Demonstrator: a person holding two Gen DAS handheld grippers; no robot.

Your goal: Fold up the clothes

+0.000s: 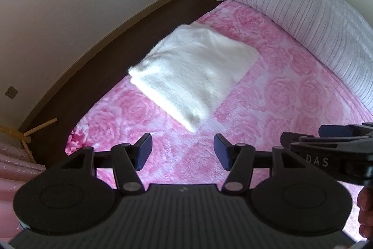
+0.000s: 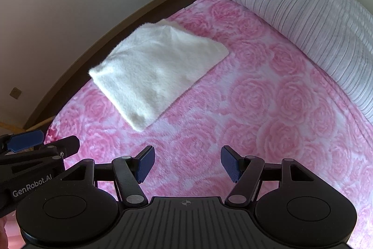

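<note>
Folded white garment (image 1: 193, 71) resting on the bed (image 1: 268, 95).
I hold the left hand-held gripper (image 1: 183, 152) and right hand-held gripper (image 2: 187, 163) released, empty, short of it; fold looks finished.

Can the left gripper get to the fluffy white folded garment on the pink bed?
Probably yes: the left gripper is open and empty, and only bare pink rose blanket lies before the fluffy white folded garment.

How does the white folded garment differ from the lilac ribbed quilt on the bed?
The white garment is fluffy and plain; the lilac quilt is ribbed with fine lines. The garment is a compact flat rectangle near the bed's edge; the quilt is a long bulky roll along the far side. Both rest on the pink rose blanket.
</note>
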